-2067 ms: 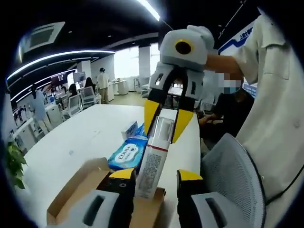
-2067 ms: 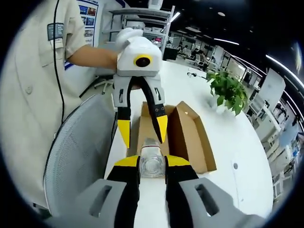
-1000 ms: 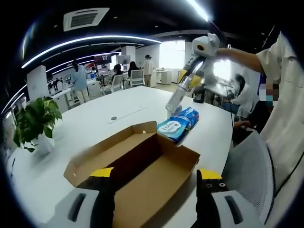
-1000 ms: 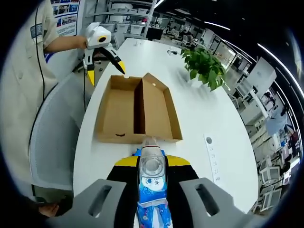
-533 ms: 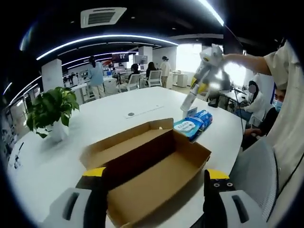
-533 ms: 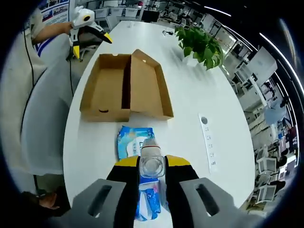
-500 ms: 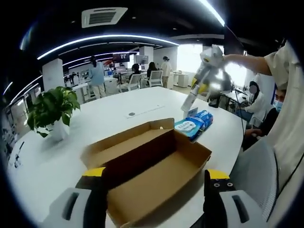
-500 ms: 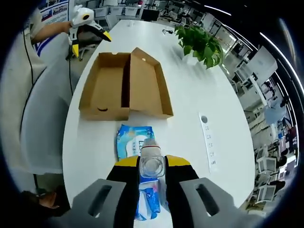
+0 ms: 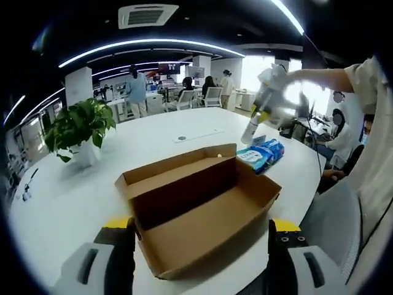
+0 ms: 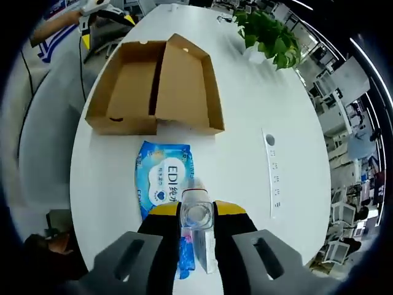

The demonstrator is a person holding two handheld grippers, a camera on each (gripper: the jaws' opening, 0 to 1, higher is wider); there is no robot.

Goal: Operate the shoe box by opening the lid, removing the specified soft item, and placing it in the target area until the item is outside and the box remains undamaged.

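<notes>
My right gripper (image 10: 196,215) clamps a clear-capped tube (image 10: 198,216) above the blue wipes pack (image 10: 163,181) lying on the white surface (image 10: 245,141) outside the open shoe box (image 10: 153,86), while my left gripper (image 9: 199,236) waits wide, empty.

The left gripper view looks low and close across the open shoe box (image 9: 199,212). The right gripper view looks steeply down from high above. Both share the box (image 10: 156,86) and white bench (image 10: 245,147).

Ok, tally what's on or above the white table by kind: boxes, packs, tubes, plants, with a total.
Open cardboard shoe box: 1
Blue wet-wipe pack: 1
Tube held over the pack in the right gripper: 1
Potted plant: 1
Total: 4
</notes>
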